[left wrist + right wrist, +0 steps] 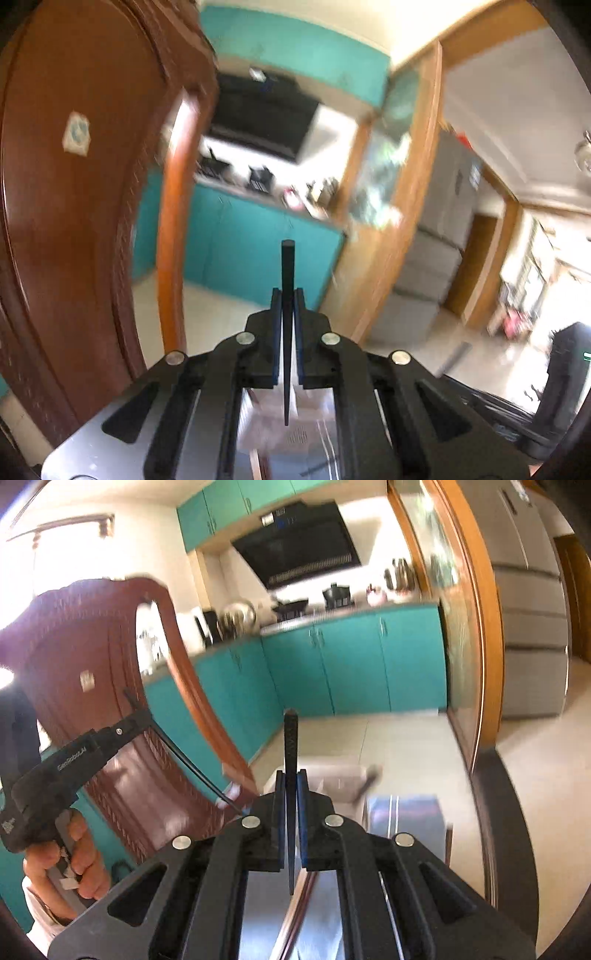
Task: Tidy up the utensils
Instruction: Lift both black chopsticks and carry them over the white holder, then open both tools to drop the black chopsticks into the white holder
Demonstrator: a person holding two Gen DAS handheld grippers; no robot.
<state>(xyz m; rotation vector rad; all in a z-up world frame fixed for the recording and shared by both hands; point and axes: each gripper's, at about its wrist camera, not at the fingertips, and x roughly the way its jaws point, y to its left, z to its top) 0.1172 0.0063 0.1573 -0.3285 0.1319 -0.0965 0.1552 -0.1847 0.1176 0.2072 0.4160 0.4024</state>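
Here, I am gripping one black chopstick [287,273] in the left gripper [287,295], its jaws closed tight on the shaft. The thick, blunt end is sticking out ahead of the blue-edged pads, and the thin tip is pointing back toward the camera. In the right wrist view I am seeing the same gripper from the side, held in a hand [70,853] at the left edge, with that chopstick slanting down from its fingers toward the lower right.

The right gripper [291,779] is likewise clamping a second black chopstick [290,746], which is textured near its blunt end and standing upright between the pads, thin tip toward the lens. Both chopsticks are up in the air, touching nothing but the pads.

Just beyond the right gripper, a pale open tray [325,779] is sitting on a glossy dark table [498,812], beside a striped cloth [402,812]. I cannot tell what the tray is holding; the picture is blurring there.

A brown carved wooden chair back [74,221] is filling the left of both views. Farther off, teal cabinets [351,664] are running under a countertop with pots, a black range hood [303,542] is hanging above, and a grey refrigerator [524,627] is standing at the right.
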